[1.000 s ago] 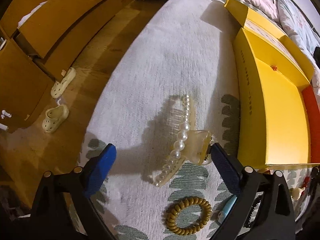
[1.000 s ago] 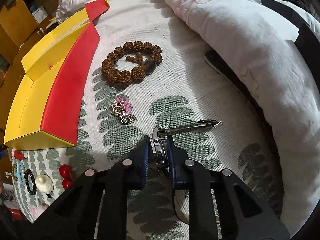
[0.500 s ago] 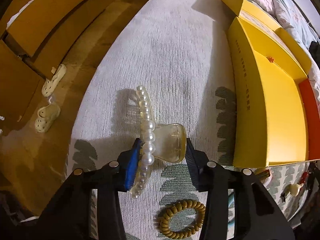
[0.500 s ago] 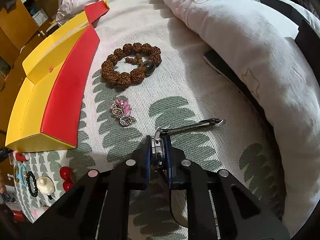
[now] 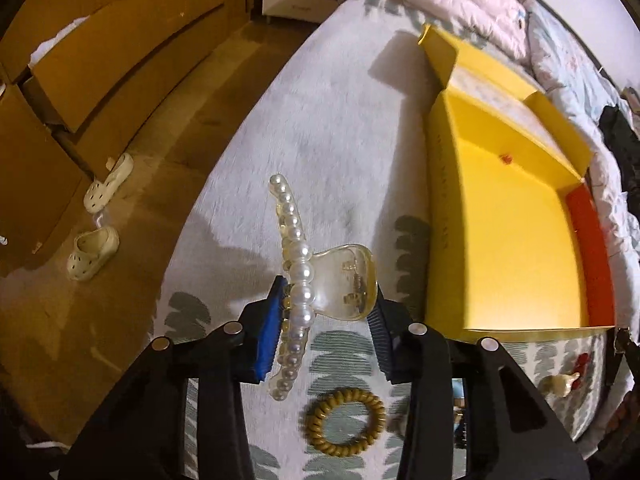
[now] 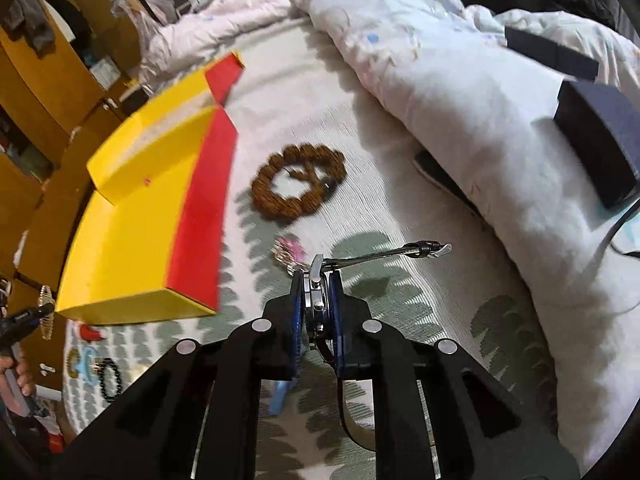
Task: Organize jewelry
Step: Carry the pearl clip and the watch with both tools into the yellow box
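On the bed (image 5: 328,112), the open box (image 5: 516,240) lies right of the hair claw (image 5: 316,280). A coil hair tie (image 5: 346,420) lies before the claw. The bead bracelet (image 6: 298,182) lies right of the box, brooch (image 6: 289,252) before it.

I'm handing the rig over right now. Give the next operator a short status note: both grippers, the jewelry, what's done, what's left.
Left gripper: shut on the pearl hair claw, lifted off the bedspread, left of the open yellow box.
Right gripper: shut on the metal watch, its strap sticking out to the right.
Done: both pieces gripped; the box's visible floor looks bare.
Left: box both, then the brown bead bracelet, pink brooch, coil hair tie and the small pieces near the box's front end.
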`<state>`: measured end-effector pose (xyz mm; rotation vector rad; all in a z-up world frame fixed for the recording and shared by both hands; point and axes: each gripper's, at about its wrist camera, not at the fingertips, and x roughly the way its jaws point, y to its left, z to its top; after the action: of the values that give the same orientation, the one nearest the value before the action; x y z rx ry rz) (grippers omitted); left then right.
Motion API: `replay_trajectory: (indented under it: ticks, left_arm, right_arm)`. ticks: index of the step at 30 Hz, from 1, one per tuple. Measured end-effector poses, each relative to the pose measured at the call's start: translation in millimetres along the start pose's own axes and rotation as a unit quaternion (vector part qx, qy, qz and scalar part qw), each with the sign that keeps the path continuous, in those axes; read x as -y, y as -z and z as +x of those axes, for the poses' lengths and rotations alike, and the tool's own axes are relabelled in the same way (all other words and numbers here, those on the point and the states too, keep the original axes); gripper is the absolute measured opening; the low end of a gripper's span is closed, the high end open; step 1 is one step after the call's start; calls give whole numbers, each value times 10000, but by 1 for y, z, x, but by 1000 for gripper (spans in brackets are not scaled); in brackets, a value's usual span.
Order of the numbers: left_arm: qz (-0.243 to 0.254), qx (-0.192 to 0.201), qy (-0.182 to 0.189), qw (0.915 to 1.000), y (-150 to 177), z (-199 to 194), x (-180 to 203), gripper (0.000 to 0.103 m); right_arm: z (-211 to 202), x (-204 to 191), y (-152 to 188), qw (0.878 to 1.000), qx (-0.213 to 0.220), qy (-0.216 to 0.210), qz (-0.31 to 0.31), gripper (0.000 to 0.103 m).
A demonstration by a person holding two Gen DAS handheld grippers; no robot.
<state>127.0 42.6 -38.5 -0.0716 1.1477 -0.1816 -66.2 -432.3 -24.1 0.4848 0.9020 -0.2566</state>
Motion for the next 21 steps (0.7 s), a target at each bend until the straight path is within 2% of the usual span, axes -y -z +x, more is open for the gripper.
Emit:
replay_trajectory:
  ticks: [4,8,12,16,21]
  left_arm:
    - [55,250,174,9995,-2,-20,16,40]
    - [263,399,402,9980,-6,-33,47,40]
    - [477,337,522,9969,-16,-30,78,40]
    - [644,283,547,9960,-40,-17,115,40]
    - [886,95,581,9943,-59,13,153,40]
  right_arm:
    - [-20,-18,-9,9993,222,-269,-117,12]
    - [-37,-61,-31,9963,323,-579,-551,12]
    - [-41,-110,-58,9916,392,-853,-885,13]
    - [-27,-157,-79,9865,295,-1030,-1241,13]
    - [16,-202,-95,9813,21,-1202,-1503,13]
